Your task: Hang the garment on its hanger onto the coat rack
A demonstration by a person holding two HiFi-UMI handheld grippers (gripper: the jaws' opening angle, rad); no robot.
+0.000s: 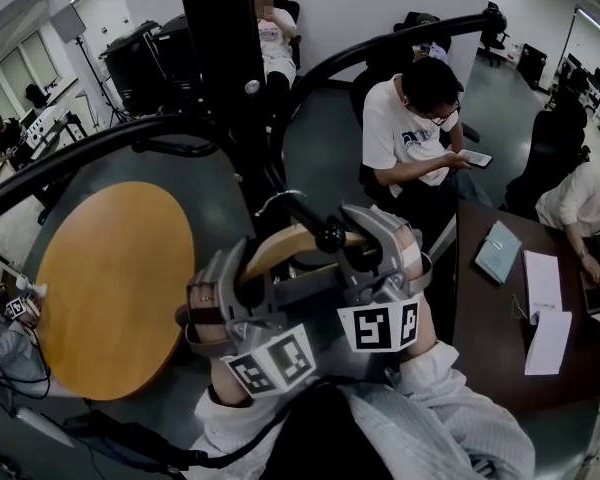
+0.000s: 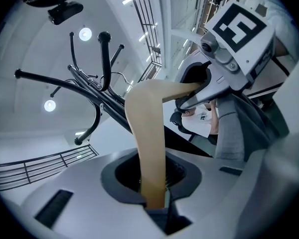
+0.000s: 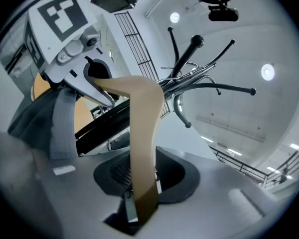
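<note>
Left fingers clamp wooden hanger; right fingers slightly apart around it.

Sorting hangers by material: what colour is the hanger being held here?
Light tan, wood-like hanger; it shows best in the left gripper view.

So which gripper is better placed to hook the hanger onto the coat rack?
Left, probably. The left gripper is clamped on the hanger, with the coat rack close beyond it; the right gripper looks slack around the hanger's other arm.
</note>
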